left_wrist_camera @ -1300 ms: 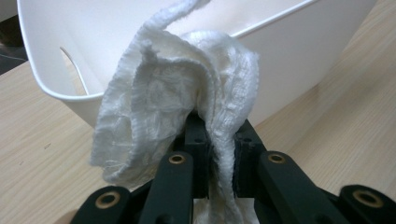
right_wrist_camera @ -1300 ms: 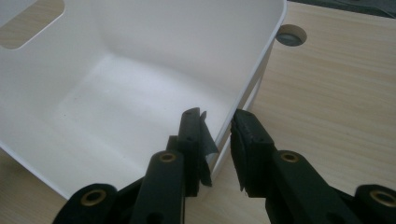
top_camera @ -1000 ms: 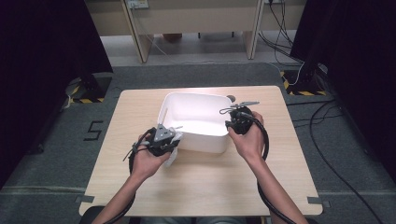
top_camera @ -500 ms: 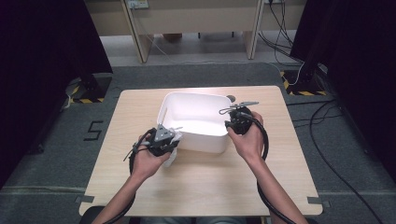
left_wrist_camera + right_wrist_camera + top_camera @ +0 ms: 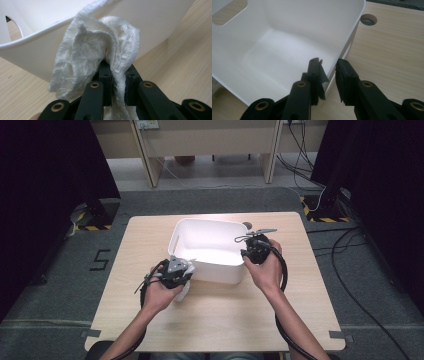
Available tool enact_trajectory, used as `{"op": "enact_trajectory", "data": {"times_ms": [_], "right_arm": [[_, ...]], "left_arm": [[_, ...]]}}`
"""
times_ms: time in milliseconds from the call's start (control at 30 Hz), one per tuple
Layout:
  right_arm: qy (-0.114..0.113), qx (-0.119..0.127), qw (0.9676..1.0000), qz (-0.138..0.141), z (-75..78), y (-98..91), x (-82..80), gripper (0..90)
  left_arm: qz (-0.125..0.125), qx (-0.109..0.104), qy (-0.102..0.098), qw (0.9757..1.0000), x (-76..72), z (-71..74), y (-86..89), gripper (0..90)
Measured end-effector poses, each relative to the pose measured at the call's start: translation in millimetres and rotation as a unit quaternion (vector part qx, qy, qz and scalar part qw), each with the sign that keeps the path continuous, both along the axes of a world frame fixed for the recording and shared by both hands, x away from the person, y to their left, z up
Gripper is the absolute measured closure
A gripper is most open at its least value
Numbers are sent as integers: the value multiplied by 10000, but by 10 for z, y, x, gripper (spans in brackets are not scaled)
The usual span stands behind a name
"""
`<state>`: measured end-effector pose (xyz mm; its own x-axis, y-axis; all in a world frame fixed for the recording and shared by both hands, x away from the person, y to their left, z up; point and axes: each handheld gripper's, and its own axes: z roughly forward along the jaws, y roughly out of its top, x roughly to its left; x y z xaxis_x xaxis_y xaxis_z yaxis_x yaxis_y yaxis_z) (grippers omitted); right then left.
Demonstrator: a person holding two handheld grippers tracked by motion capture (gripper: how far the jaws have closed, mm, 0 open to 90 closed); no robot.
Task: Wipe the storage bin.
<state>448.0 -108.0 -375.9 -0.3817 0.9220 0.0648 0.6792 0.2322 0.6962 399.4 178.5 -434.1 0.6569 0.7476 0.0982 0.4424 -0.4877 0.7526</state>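
Honestly nothing moved: L fingers (image 5: 117, 82) still squeeze the cloth (image 5: 95, 55) by the tub (image 5: 210, 251), R fingers (image 5: 328, 75) still clamp its wall. Wiping hasn't started.

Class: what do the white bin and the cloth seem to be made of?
Bin: probably moulded plastic, smooth and matt, with thin walls and a cut-out handle. Cloth: apparently a woven, gauzy textile, judging by its crinkled weave and soft folds.

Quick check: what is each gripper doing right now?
Left gripper: shut on the white cloth.
Right gripper: jaws astride the white bin's wall; cannot tell if they clamp it.
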Motion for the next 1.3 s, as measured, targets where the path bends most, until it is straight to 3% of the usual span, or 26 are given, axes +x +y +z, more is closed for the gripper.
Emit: {"op": "enact_trajectory", "data": {"times_ms": [833,1300], "right_arm": [[-19,2,10000,-10,-3,4,-7,742],[-40,-4,10000,4,-5,7,-6,741]], "left_arm": [[85,168,288,9994,63,-292,-3,798],[99,236,399,9989,92,-378,-27,798]]}}
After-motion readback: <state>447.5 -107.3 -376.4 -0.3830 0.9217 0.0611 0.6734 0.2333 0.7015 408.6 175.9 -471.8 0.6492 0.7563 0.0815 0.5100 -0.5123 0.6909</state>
